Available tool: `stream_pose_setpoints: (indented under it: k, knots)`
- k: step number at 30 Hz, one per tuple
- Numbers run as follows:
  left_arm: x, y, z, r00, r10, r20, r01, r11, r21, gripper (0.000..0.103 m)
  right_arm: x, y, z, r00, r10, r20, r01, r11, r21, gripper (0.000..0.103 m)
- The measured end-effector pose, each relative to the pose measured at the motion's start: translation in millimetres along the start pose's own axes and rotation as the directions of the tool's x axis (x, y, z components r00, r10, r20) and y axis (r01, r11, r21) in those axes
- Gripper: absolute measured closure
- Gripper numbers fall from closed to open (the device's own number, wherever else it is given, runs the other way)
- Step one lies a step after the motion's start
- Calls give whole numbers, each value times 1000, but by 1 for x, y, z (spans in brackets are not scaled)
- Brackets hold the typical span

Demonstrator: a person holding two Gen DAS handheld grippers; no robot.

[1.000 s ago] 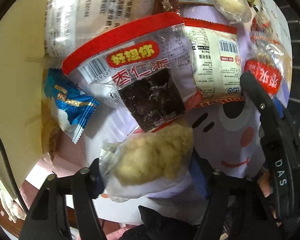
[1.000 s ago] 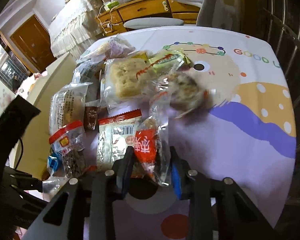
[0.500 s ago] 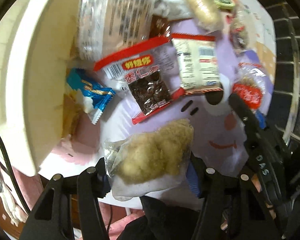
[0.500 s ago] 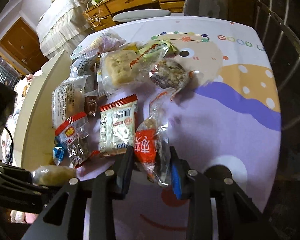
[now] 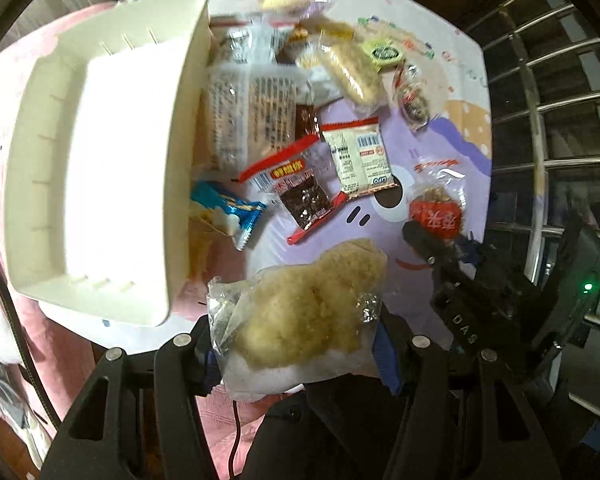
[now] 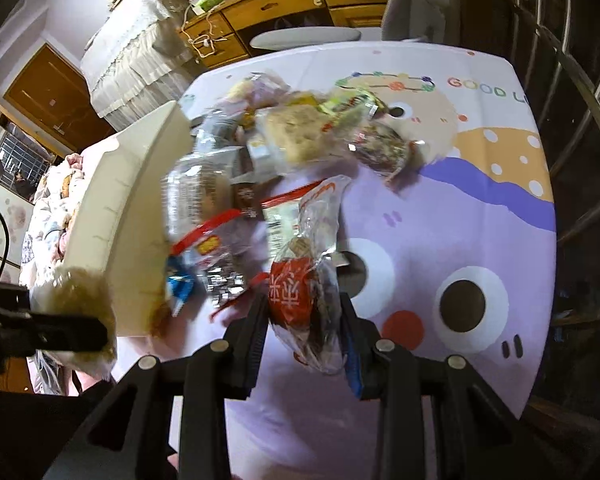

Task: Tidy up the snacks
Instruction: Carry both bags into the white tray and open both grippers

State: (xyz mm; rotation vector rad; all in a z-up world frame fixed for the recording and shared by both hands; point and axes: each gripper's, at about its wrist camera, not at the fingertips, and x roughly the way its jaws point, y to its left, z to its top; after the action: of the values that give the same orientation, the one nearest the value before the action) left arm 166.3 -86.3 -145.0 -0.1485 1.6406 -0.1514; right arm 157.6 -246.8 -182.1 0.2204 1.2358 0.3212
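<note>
Left claw (image 5: 300,354) grips a crumbly cake packet (image 5: 304,312); right claw (image 6: 304,344) grips a red-label packet (image 6: 300,288).

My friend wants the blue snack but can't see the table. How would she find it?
Start at the big white bin on the table's left. The blue wrapper lies right against its wall, beside the red-edged packet of dark fruit. It is the only bright blue packet there.
</note>
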Motion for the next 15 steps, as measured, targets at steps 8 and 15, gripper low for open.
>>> stream_pose_setpoints:
  k: [8,15]
  knots:
    - [-45,33,-18,997,-45,55,40,995,92,44,-11,37,-7,1000,20,21,-21,999,34,69]
    - [-73,70,-22,993,-95,70,77,971,226,44,-23,86,-18,995,-34,92,26,996,85,69]
